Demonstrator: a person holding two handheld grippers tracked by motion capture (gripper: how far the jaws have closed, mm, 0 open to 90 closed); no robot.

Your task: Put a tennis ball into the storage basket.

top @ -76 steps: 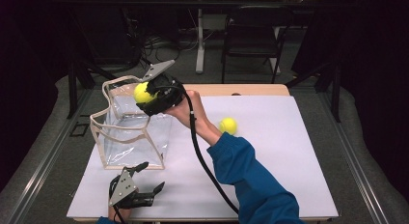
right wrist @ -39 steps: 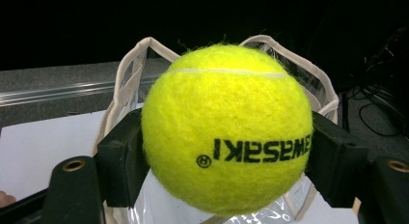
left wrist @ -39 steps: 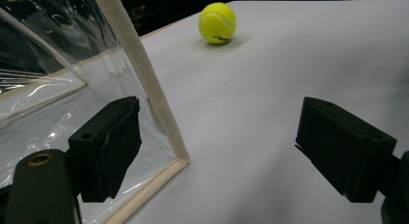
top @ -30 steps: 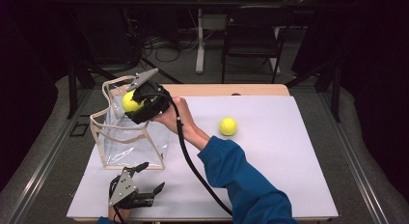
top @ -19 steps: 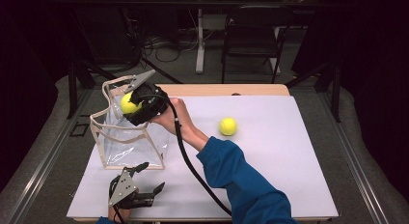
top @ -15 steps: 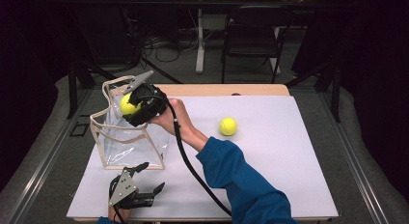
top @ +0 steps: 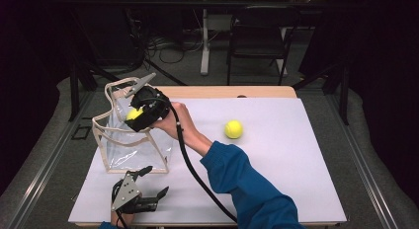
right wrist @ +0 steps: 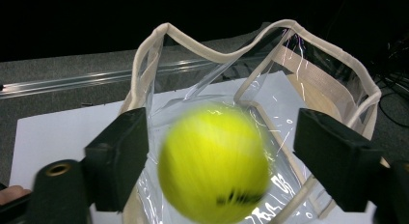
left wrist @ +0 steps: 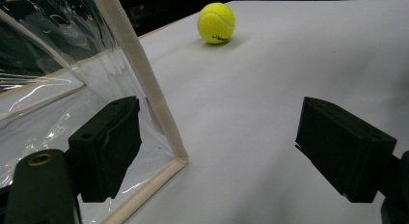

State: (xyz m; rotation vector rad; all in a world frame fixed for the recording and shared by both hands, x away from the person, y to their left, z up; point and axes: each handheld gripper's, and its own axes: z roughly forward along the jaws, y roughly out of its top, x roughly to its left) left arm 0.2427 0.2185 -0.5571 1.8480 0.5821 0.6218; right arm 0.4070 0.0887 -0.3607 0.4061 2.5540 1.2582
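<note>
Your right gripper (right wrist: 212,137) was above the mouth of the clear bag (top: 123,140); its jaws had just been opening and stood apart from the blurred tennis ball (right wrist: 214,163), which seemed loose between them. Your left gripper (left wrist: 219,151) rested beside the bag's corner, jaws wide apart. The second ball (top: 233,129) lay well apart from the bag.

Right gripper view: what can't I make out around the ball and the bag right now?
- Tennis ball: motion-blurred; black print unreadable.
- Clear bag: floor hidden behind the ball; lower part cut off by the frame edge.
- Right gripper, high view: its body covers most of the ball, so clearance from the pads is unclear.
</note>
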